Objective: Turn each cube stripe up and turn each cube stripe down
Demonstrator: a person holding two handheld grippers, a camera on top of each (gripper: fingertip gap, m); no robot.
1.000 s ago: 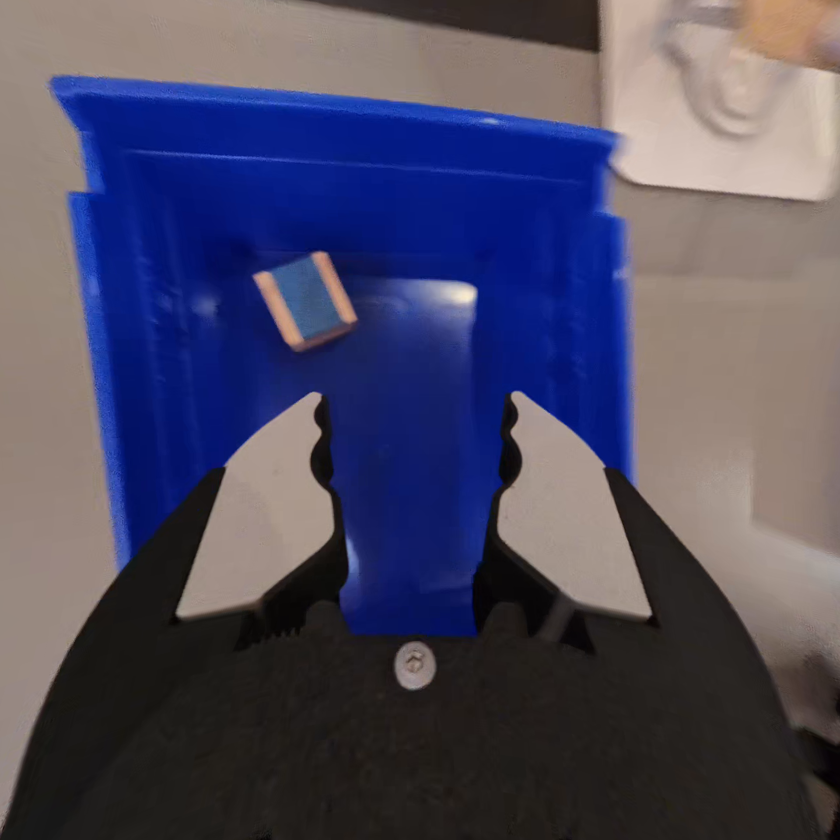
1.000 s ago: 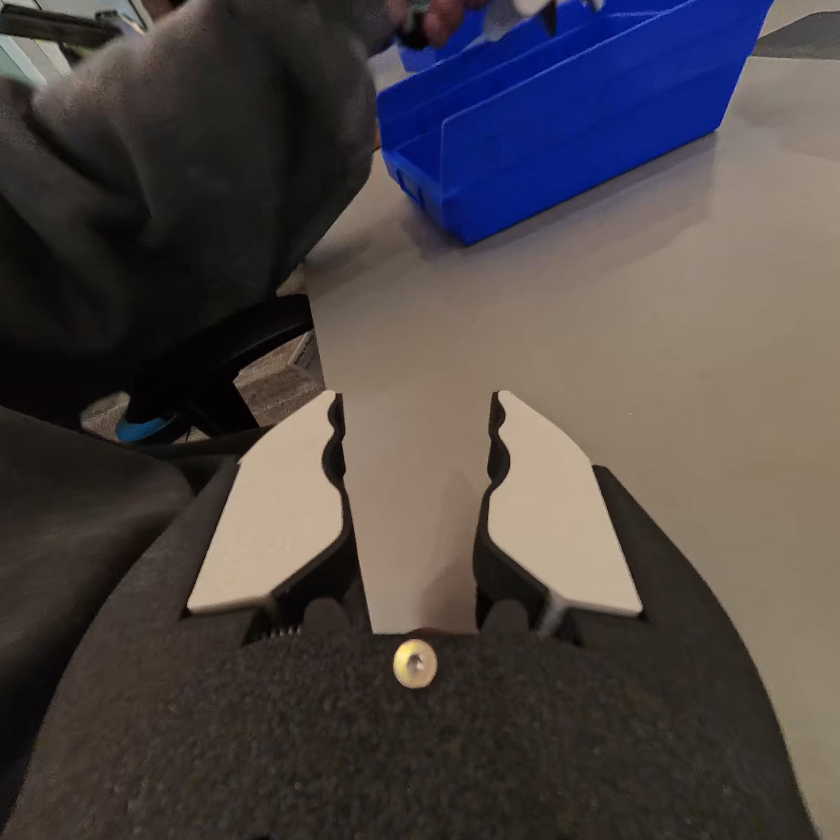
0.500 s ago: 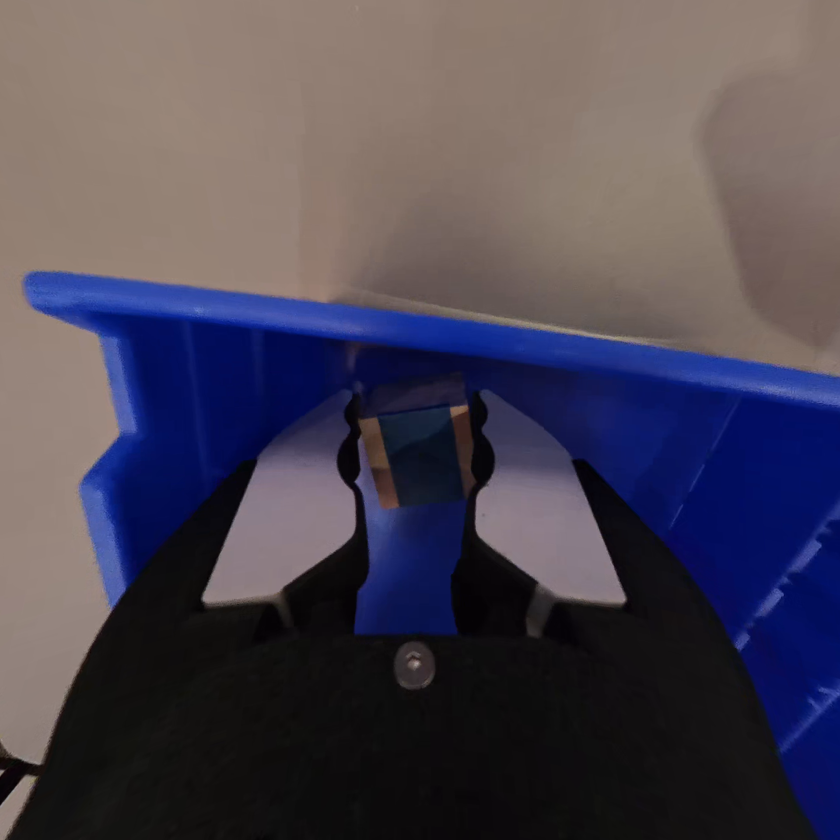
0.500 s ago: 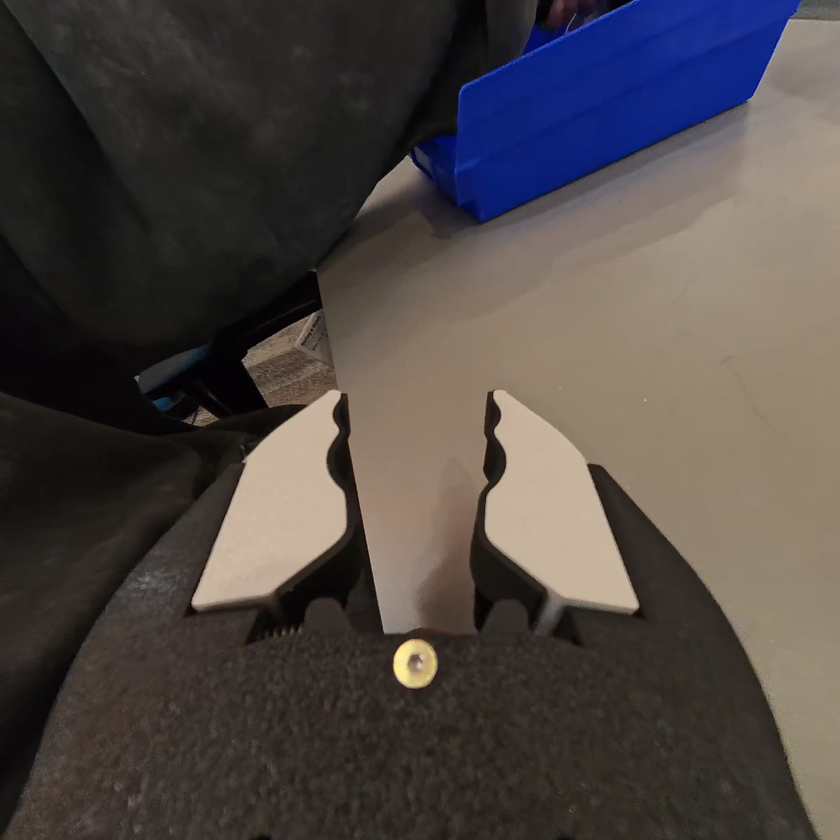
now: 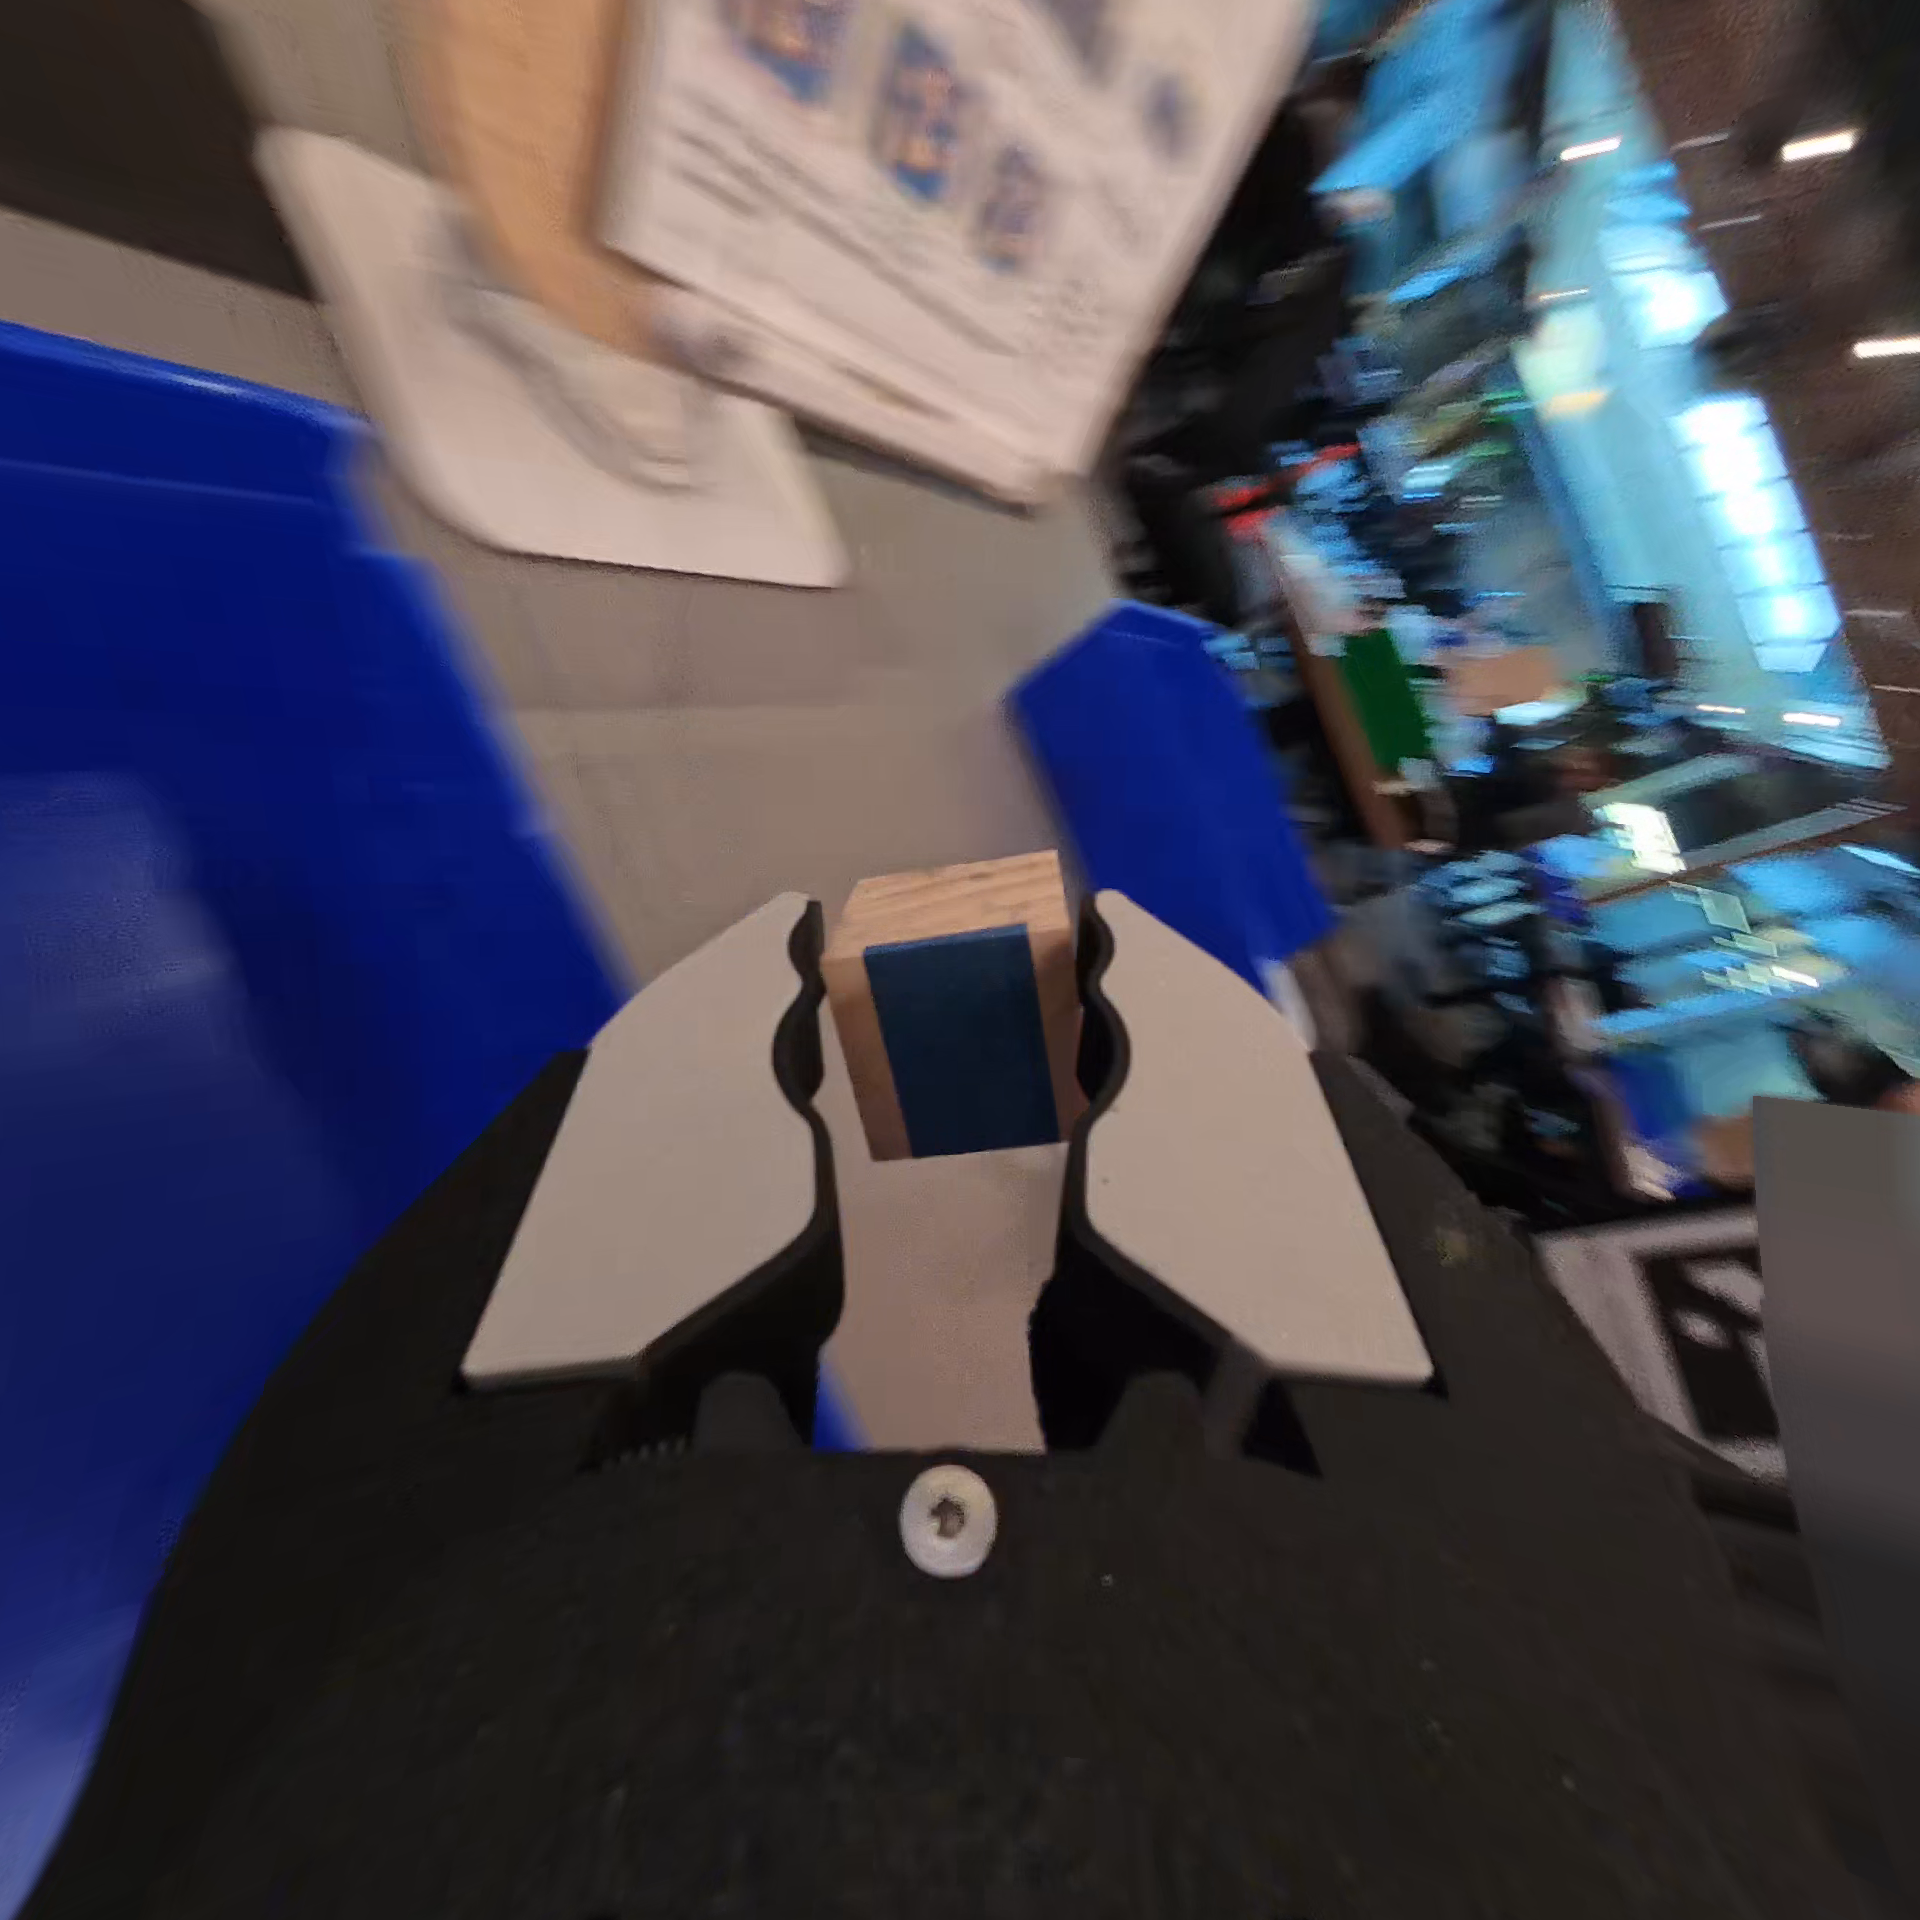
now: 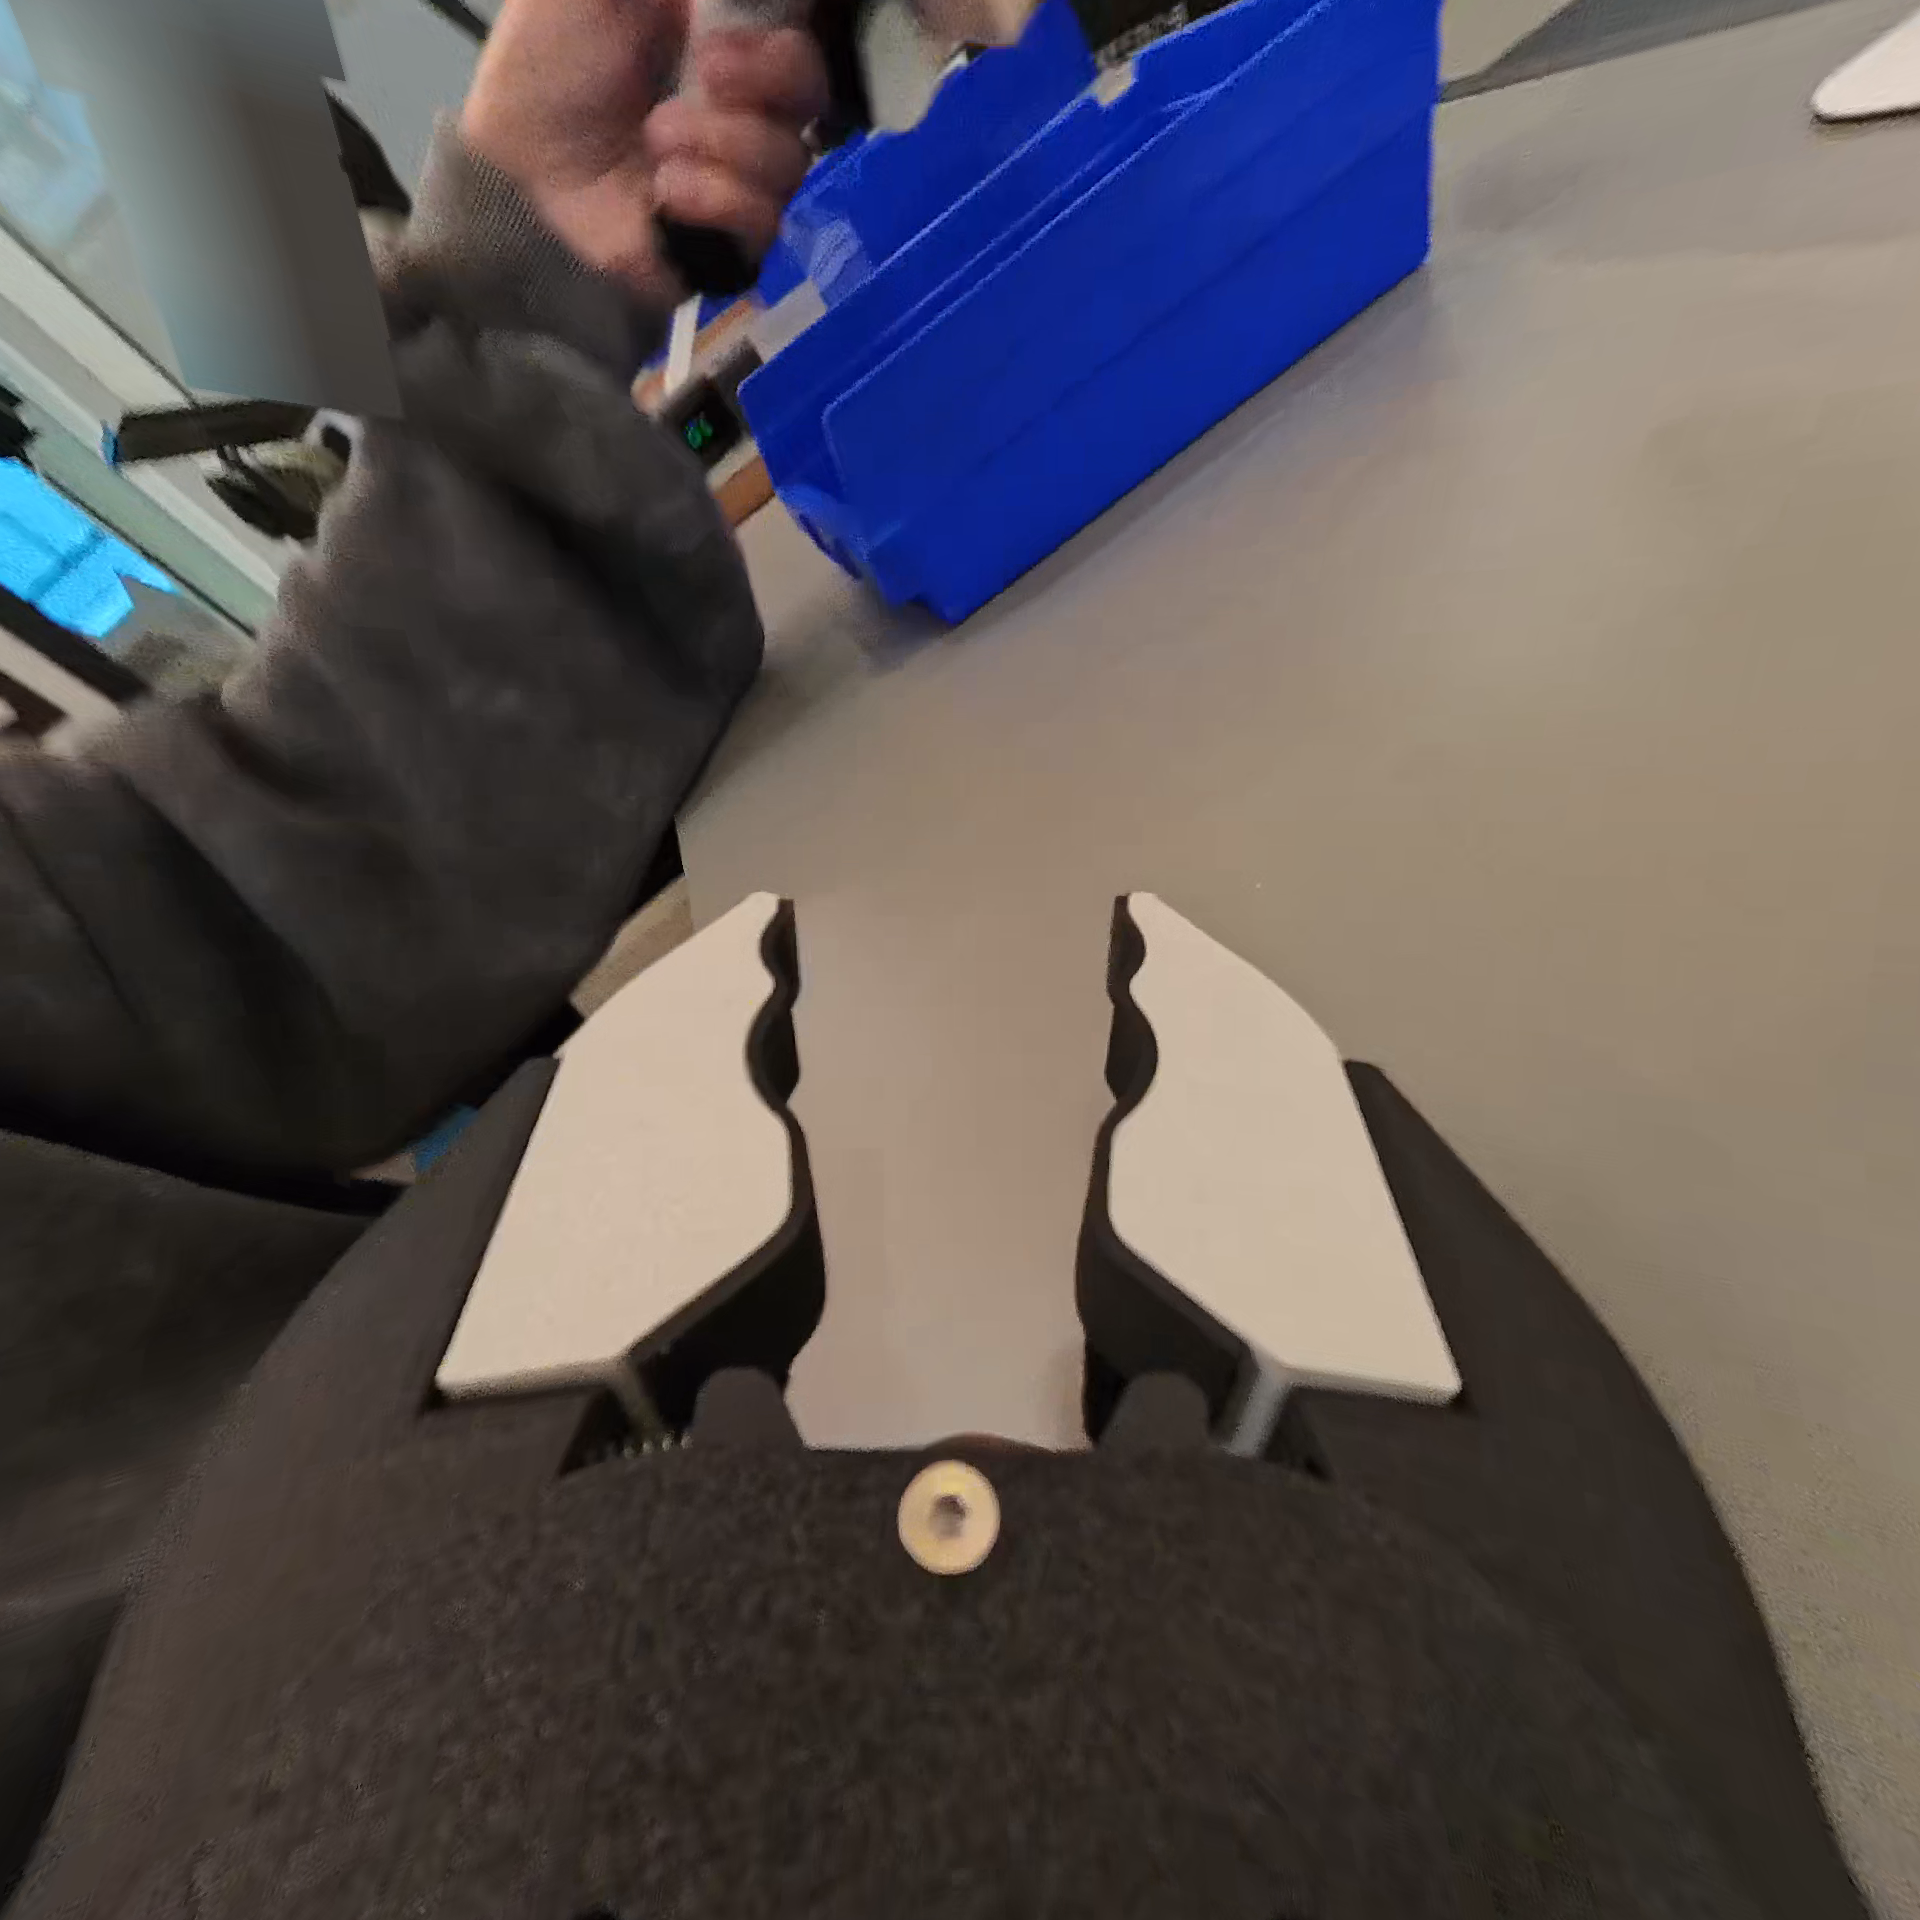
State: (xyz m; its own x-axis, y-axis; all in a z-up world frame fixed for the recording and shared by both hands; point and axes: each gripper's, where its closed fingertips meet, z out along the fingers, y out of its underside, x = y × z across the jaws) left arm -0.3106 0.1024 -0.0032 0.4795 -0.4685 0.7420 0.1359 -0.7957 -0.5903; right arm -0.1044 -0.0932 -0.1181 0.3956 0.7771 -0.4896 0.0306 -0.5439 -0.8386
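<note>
My left gripper is shut on a wooden cube with a blue stripe. The striped face points toward the camera and the plain wood face points up. The cube is held in the air, out of the blue bin that shows at the left. My right gripper is open and empty, low over the grey table near its front edge. In the right wrist view the blue bin stands far off, with a hand on the other gripper's handle beside it.
A second blue bin wall shows right of the cube. A white stand with a printed sheet is behind on the table. A dark sleeve fills the left of the right wrist view. The left wrist view is blurred.
My left gripper closed on the cube inside the bin, then lifted it out and swung up and to the right. My right gripper stayed open and barely moved.
</note>
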